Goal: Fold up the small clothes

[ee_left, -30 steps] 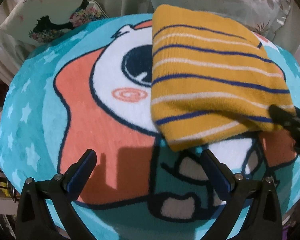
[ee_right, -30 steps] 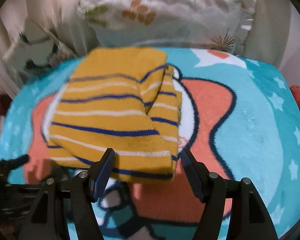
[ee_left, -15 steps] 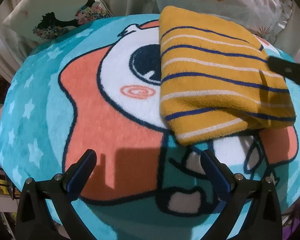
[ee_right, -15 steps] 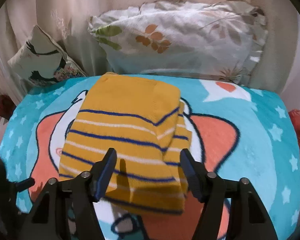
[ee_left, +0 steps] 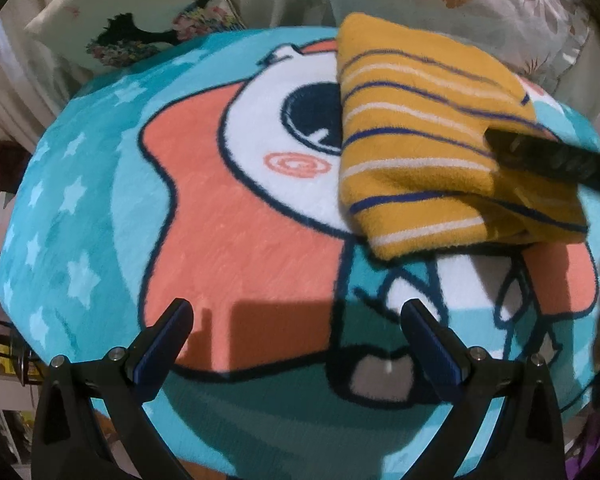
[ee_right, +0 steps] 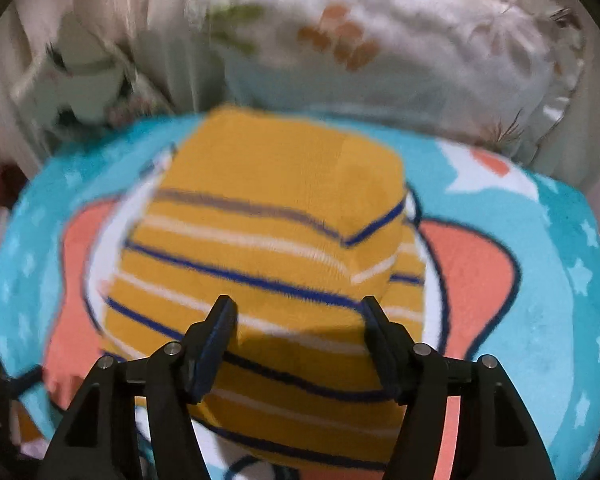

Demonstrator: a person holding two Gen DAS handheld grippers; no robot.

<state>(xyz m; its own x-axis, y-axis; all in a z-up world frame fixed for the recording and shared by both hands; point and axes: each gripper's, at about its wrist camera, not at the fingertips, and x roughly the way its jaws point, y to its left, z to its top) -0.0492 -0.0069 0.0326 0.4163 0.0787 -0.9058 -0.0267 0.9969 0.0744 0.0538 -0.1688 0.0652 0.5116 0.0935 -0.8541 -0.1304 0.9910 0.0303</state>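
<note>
A round cartoon-print rug (ee_left: 100,184) in turquoise, coral and white fills both views and carries the folded garment. Beyond its far edge lie a large leaf-print pillow (ee_right: 400,52) and, to the left, a smaller flower-print cushion (ee_left: 140,20).

The mustard striped garment (ee_left: 432,136) lies folded on the rug. The left wrist view places it at far right and shows the bare left half of the rug. The right wrist view, blurred, shows it centred and reveals a second folded layer stepping out at its right edge.

The left gripper (ee_left: 296,328) stands wide open over bare rug, near the garment but apart from it. The right gripper (ee_right: 298,316) is open above the garment's near part, holding nothing; whether its fingers (ee_left: 540,154) touch the cloth cannot be told.
</note>
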